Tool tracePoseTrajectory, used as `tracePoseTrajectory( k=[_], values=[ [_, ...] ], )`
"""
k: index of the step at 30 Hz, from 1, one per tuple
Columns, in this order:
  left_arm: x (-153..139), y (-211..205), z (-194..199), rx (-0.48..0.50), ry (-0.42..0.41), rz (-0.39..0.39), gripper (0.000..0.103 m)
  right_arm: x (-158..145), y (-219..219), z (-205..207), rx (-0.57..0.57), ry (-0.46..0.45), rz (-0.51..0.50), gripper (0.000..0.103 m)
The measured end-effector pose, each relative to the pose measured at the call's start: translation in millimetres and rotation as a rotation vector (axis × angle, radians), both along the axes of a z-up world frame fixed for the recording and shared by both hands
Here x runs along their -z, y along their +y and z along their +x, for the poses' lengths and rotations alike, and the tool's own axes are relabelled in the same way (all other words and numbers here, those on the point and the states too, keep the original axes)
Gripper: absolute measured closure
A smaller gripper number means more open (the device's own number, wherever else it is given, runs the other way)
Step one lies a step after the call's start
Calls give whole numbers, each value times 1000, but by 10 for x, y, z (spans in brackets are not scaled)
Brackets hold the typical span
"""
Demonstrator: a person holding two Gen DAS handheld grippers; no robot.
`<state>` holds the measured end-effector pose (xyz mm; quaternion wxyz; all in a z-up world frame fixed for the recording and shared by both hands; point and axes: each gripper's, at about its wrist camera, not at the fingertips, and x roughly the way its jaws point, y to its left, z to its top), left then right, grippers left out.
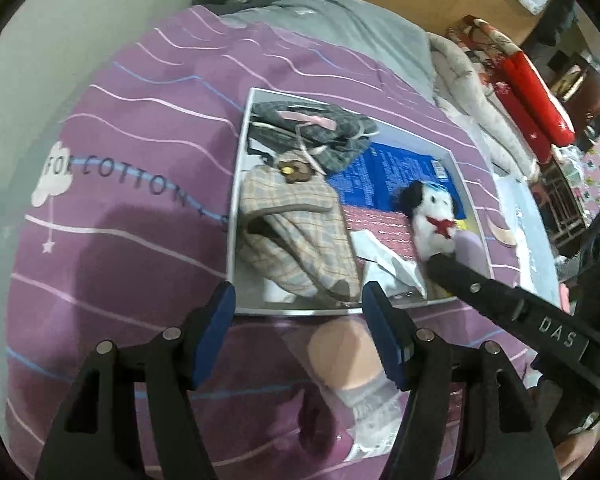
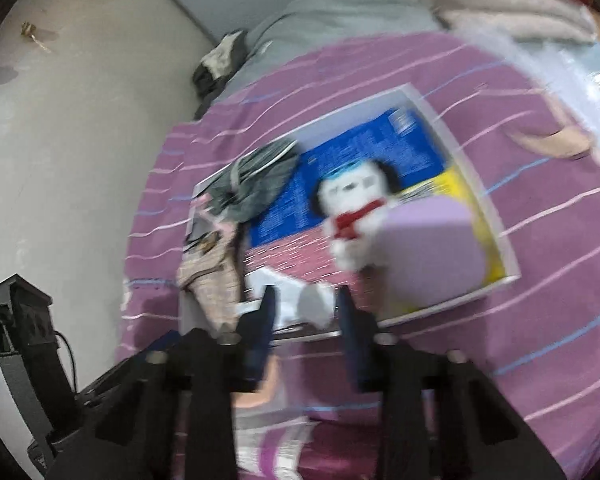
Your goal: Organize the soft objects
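Observation:
A shallow white box lies on the purple striped bedspread. In it are a beige plaid fabric piece, a grey plaid garment with pink ribbon, a white plush dog with black ears and a red scarf, and a lilac foam block beside the dog. My left gripper is open over the box's near rim, holding nothing. My right gripper reaches to the plush and block. In the blurred right wrist view its jaws stand narrowly apart below the plush and block, gripping nothing that shows.
Blue and pink printed packaging and white paper line the box floor. A person's leg in a frilled sock rests near the front. A grey quilt and red cushions lie at the right, a wall at the left.

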<state>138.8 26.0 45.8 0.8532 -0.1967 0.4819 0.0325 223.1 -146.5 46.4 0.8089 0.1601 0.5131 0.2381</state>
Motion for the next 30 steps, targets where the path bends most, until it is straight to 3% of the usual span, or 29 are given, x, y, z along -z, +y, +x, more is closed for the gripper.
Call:
tracePoseTrajectory(
  k=[7,15,20,26,30],
  values=[
    [85,-2,72,9,71,26,36,177,303,131,-77,88,-34,80],
    [-127,-65,9,1,16,80,36,186,198,164,14,25,-40,81],
    [-186,-54,-14,-10,-5,79,36,227,101,191,42,42,-5,80],
    [-177,-5,-19,-33,-5,63,36,117,141,107,-46,62,104,80],
    [-177,29,-29,-47,-3,52,36,218,249,116,-45,89,36,81]
  ],
)
